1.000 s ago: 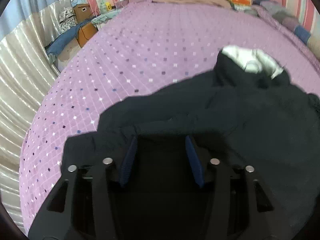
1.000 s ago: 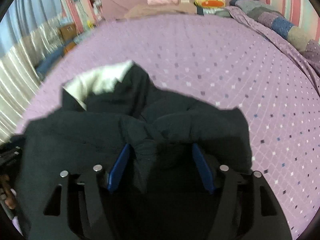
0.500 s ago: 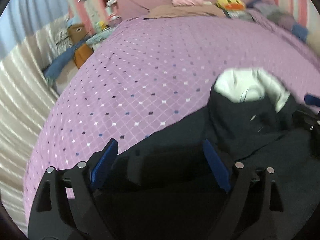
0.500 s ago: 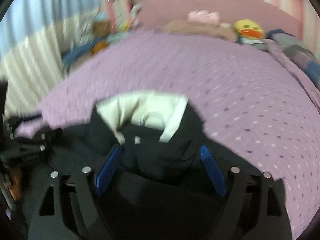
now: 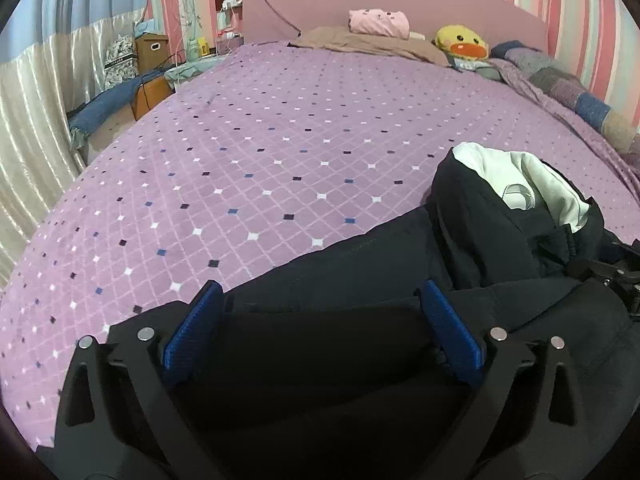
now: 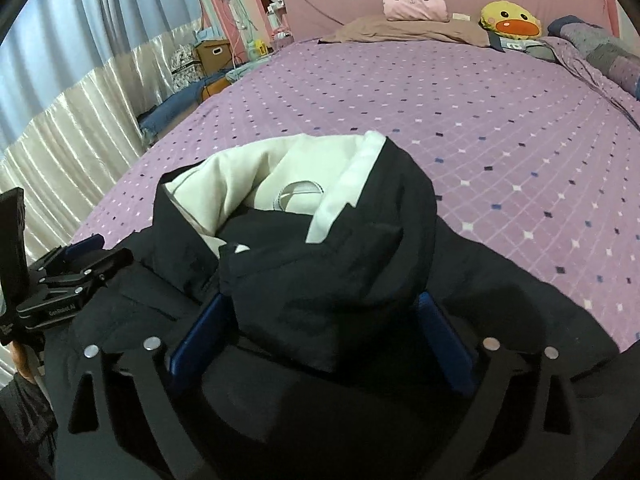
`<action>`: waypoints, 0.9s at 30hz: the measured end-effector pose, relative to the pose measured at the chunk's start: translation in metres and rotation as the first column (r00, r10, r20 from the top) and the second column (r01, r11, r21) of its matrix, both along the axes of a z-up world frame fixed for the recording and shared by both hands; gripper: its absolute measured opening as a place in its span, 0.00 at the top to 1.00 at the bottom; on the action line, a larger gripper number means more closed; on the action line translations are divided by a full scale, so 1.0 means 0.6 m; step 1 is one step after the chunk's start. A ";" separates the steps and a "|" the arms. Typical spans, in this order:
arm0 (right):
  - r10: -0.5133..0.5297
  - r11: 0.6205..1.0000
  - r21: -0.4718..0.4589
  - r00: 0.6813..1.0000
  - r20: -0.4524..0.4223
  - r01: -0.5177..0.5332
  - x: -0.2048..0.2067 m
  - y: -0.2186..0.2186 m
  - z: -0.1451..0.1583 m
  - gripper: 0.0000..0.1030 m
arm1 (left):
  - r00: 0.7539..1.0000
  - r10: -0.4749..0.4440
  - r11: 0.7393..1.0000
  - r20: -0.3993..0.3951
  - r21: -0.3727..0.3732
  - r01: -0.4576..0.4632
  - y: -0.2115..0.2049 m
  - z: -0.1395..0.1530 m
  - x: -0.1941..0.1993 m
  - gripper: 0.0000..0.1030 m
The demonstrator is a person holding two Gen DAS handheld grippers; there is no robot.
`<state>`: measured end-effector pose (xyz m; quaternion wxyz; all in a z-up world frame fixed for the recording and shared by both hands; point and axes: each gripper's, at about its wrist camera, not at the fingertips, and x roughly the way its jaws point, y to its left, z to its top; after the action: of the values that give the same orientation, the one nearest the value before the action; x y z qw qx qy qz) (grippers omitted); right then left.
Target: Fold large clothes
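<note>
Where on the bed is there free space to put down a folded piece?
The purple bedspread lies bare between the black jacket and the pillows, and left toward the curtain. The near edge is crowded by the jacket and both grippers; the headboard end holds a duck toy.

- My right claw (image 6: 320, 304) has its blue tips buried under the black jacket's (image 6: 332, 280) hood.
- The jacket runs off the near edge.
- My left claw (image 6: 68, 276) is cut off at the left.
</note>
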<state>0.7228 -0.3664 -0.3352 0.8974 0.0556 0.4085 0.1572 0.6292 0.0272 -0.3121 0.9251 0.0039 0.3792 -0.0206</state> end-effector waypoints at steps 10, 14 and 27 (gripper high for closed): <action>0.019 0.998 0.056 1.000 -0.025 -0.017 0.010 -0.006 -0.015 0.01 | 1.000 0.001 1.000 0.010 -0.006 -0.001 -0.003 -0.016 0.007 0.03; 0.017 0.998 0.058 1.000 -0.023 -0.016 0.008 -0.004 -0.011 0.02 | 1.000 0.005 1.000 0.008 0.011 -0.006 -0.003 -0.014 0.004 0.03; -0.148 0.985 -0.063 0.973 0.175 0.161 -0.151 -0.105 0.123 0.02 | 0.966 -0.229 0.968 0.120 0.132 0.213 -0.193 0.095 -0.105 0.03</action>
<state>0.6321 -0.4292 -0.2612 0.9399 0.0390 0.3309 0.0752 0.5661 -0.0889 -0.2551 0.9385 0.1022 0.3140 -0.1009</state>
